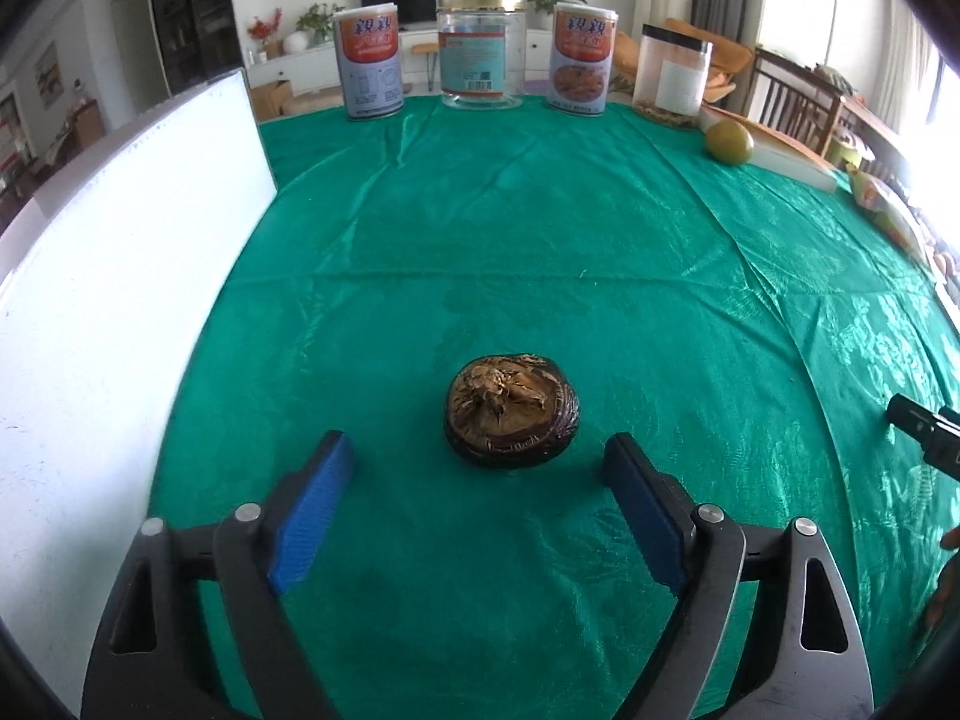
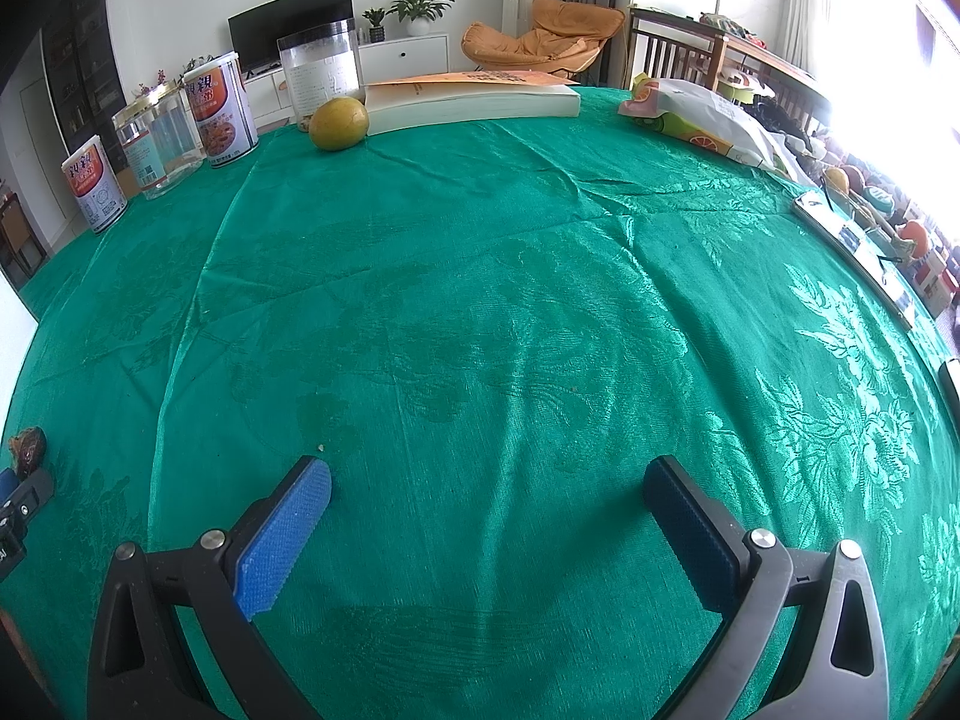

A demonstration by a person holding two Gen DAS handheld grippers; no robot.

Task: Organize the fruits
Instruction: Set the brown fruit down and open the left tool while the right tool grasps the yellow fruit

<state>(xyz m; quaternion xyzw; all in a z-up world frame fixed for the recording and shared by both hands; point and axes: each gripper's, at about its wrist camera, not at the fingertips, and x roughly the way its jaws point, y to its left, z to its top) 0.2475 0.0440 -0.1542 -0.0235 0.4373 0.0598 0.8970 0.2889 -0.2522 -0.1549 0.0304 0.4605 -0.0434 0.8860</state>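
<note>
**Both grippers spread over the green table, two fruits apart**

Left wrist view: the left gripper [image 1: 477, 468] has its blue-padded fingers [image 1: 312, 516] spread wide, pinching nothing. Just ahead of the fingertips, on the green cloth of the table [image 1: 540, 252], sits a dark brown wrinkled fruit [image 1: 511, 417], squat and rounded, with a dry tan crown facing up; its longer axis runs left to right. Far off at the right, a smooth yellow-green fruit [image 1: 728, 143] lies against a book [image 1: 786, 153]. Two printed cans [image 1: 367, 60], a clear jar [image 1: 480, 51] and a black-lidded jar [image 1: 673, 75] line the far edge. A white board [image 1: 120, 276] stands at the left. The right gripper's tip is cut off at the right edge.

Right wrist view: the right gripper [image 2: 486, 495] is likewise spread, with bare cloth between its fingers. The yellow-green fruit [image 2: 339, 123] is oval, long axis roughly left to right, touching the book [image 2: 474, 99]. The brown fruit [image 2: 27, 450] is small at the left edge, partly hidden. A printed bag [image 2: 702, 117] lies at the right; items beyond it are washed out by glare.
</note>
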